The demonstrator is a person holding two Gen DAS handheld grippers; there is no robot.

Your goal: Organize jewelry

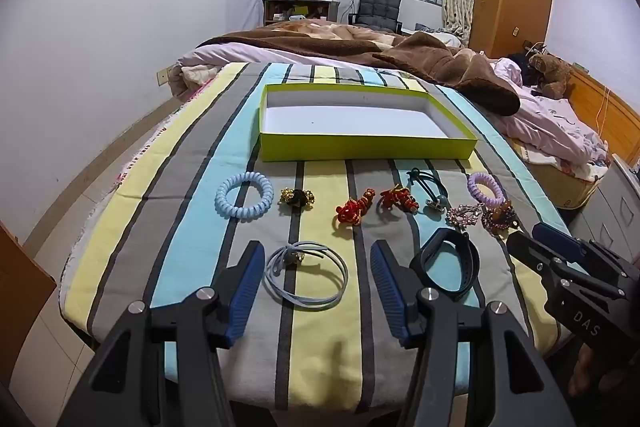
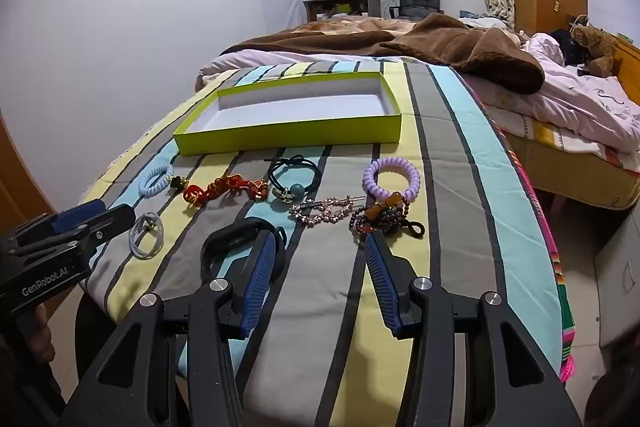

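The grey cord hair tie [image 1: 306, 275] lies flat on the striped cloth [image 1: 320, 339], between and just ahead of the tips of the left gripper [image 1: 318, 259], untouched. Nothing has yet been placed in the green box [image 1: 360, 146], which stands well beyond the row of jewelry. The first pick is judged to be in hand. It would be done well if the cord loop were straddled squarely, the tips lowered to the cloth, and one side of the loop pinched so that no fabric is caught. The left jaws are spread wide and hold nothing. The right gripper [image 2: 320, 247] is likewise spread and empty; the black wristband [image 2: 240, 241] lies behind its left finger, the beaded brown clip [image 2: 380, 217] just ahead of its right tip.
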